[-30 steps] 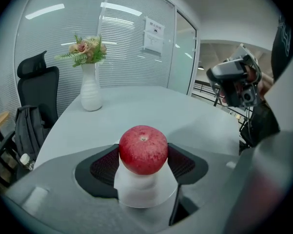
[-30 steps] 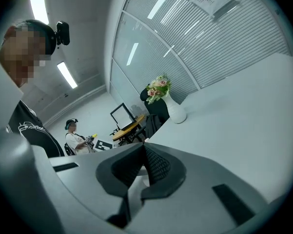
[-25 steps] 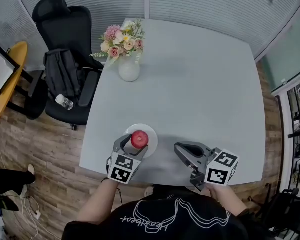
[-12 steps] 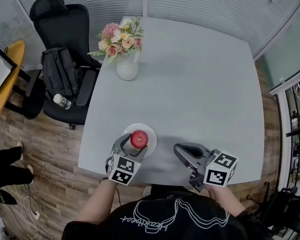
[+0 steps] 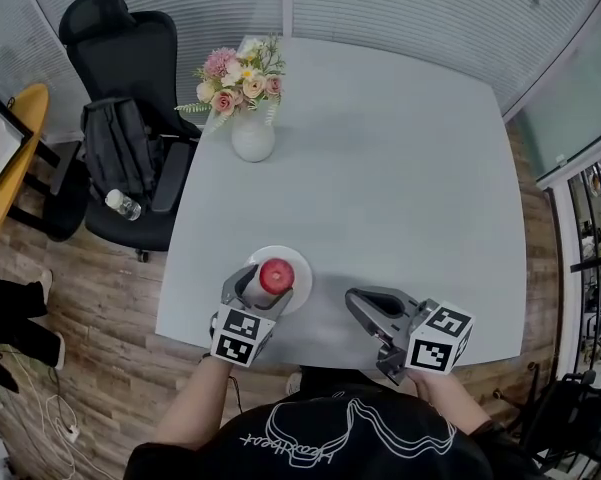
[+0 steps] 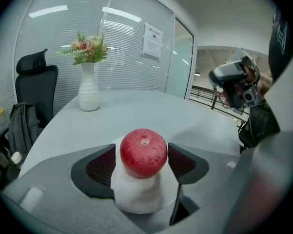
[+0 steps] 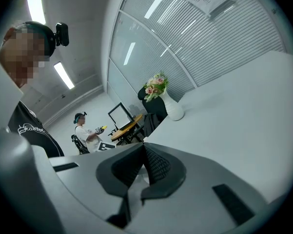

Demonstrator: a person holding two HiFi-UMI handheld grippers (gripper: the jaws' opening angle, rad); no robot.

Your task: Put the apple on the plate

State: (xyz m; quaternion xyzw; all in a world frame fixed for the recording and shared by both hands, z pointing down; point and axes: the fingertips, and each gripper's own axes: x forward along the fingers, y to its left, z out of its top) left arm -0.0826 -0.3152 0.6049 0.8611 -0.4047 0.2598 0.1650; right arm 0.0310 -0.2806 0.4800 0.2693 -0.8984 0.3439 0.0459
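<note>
Apple point(image 6: 143, 147) and white plate point(image 5: 303, 267) are sitting together near the table's point(image 5: 400, 168) front edge, on the person's left, the red fruit resting upright on the plate with its stem dimple facing up. Left tongs point(image 6: 142, 156) are reaching in around it from the person's side. In the left gripper view the two dark pads are standing about an apple's width apart, one on each side of the fruit. The right pad is lying right at the skin and a thin sliver of white is showing between the left pad and the apple, so the tongs are bracketing it rather than squeezing it. Right tongs point(image 7: 144, 155) are hovering low over bare table to the right, well apart from the plate, and the right gripper view is showing the pads pressed together at the tips with nothing between them. Both marker cubes are pointing back toward the person's dark shirt. At the far left corner of the table a white vase point(image 5: 252, 138) is standing upright, carrying pink and cream flowers point(image 5: 242, 76). Beside that corner, off the table, a black office chair point(image 5: 130, 58) is holding a dark backpack point(image 5: 120, 153) and a clear bottle point(image 5: 121, 204). Another person point(image 7: 85, 133) is sitting in the background of the right gripper view.
</note>
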